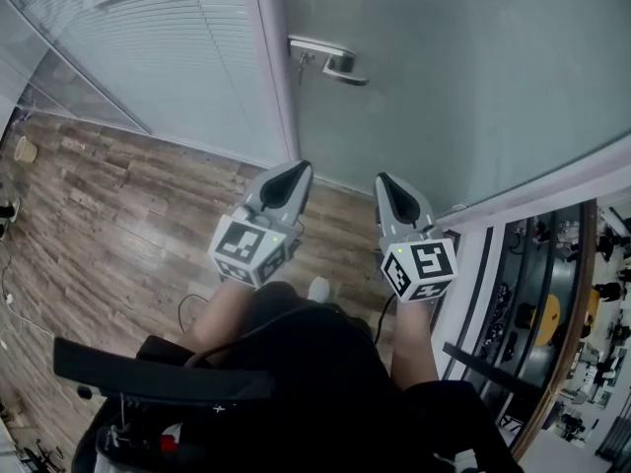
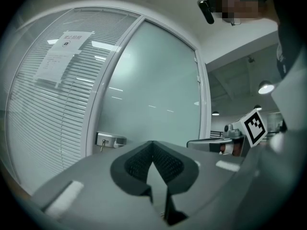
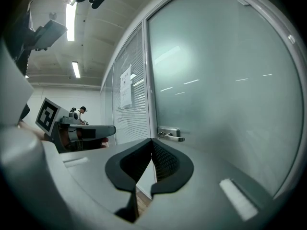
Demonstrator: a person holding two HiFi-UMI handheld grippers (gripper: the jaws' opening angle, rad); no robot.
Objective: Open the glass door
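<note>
Head view: our frosted glass door (image 1: 473,87); its shiny metal lever (image 1: 340,65) lies level, pointing right; left gripper (image 1: 299,170) and right gripper (image 1: 386,183) jaws closed, empty.

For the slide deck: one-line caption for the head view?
Left tongs and right tongs, both shut and empty, point at the frosted glass door; lever handle untouched.

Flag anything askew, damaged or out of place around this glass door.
Nothing looks damaged: the glass door looks intact, its handle level. Only a small pale object lies alone on the wood floor near the blinds; I cannot tell what.
</note>
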